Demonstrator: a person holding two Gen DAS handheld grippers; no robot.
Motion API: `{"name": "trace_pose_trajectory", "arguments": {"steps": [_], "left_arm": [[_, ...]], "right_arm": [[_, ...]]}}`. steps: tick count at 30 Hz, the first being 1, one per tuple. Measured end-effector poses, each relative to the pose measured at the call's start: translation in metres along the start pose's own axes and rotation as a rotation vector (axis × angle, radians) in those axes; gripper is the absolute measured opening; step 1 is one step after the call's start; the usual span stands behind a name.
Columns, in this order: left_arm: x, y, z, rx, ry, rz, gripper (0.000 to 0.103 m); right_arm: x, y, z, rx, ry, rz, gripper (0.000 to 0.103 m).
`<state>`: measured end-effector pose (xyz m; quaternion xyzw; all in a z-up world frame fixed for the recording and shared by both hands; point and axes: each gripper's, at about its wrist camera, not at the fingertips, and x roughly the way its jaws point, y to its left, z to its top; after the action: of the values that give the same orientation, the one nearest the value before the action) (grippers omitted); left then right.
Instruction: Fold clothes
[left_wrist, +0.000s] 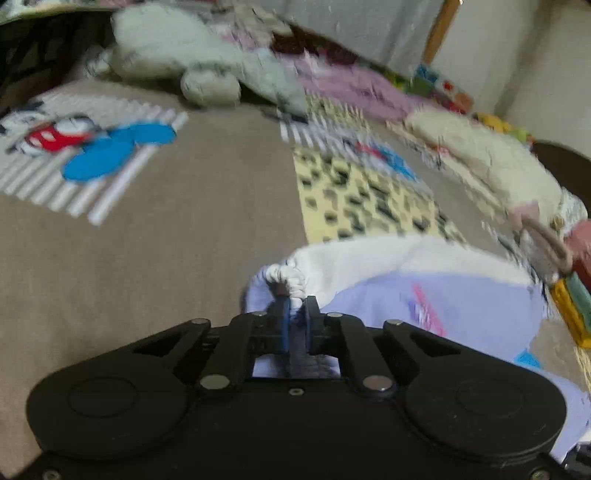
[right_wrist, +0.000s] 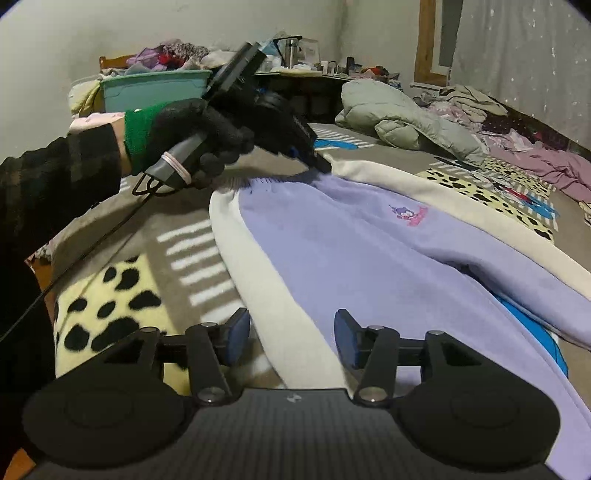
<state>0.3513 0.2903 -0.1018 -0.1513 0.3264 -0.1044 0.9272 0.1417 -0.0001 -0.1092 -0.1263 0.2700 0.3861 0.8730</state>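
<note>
On bed (right_wrist: 155, 221), lilac trousers (right_wrist: 369, 251) with white side stripes, spread flat. Left claw (left_wrist: 295, 314) pressed together, pinching waistband (left_wrist: 286, 277) at far corner; gloved hand (right_wrist: 199, 140) gripping its handle. Right claw (right_wrist: 291, 332) spread wide, over near leg, holding nothing.

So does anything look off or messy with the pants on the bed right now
Mostly fine. The lavender pants lie fairly flat, but the waistband corner is bunched where the left claw pinches it, and the legs splay apart. The right claw hangs open over one leg.
</note>
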Motion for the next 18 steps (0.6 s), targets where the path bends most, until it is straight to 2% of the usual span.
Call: {"name": "trace_pose_trajectory", "arguments": {"steps": [2,3,6,10,14,18], "left_arm": [[-0.01,0.002,0.007,-0.031,-0.072,-0.017,0.005],[-0.009,0.003,0.008,-0.032,-0.078,0.006,0.005],[0.009,0.008,0.003,-0.042,-0.044,0.069,0.005],[0.024,0.005,-0.005,0.007,0.011,0.121,0.006],[0.016,-0.001,-0.004,0.042,-0.02,0.157,0.013],[-0.005,-0.006,0.0,0.07,-0.044,0.142,0.014]], "right_arm": [[0.007,-0.001,-0.001,0.004,0.036,0.012,0.052],[0.009,-0.001,-0.002,0.001,0.048,0.016,0.052],[0.006,-0.002,-0.003,0.017,0.048,0.027,0.053],[0.002,-0.002,-0.002,0.006,0.052,0.034,0.053],[-0.005,-0.008,0.008,0.009,0.038,0.009,0.052],[-0.025,-0.046,0.028,0.011,-0.001,-0.076,0.05]]}}
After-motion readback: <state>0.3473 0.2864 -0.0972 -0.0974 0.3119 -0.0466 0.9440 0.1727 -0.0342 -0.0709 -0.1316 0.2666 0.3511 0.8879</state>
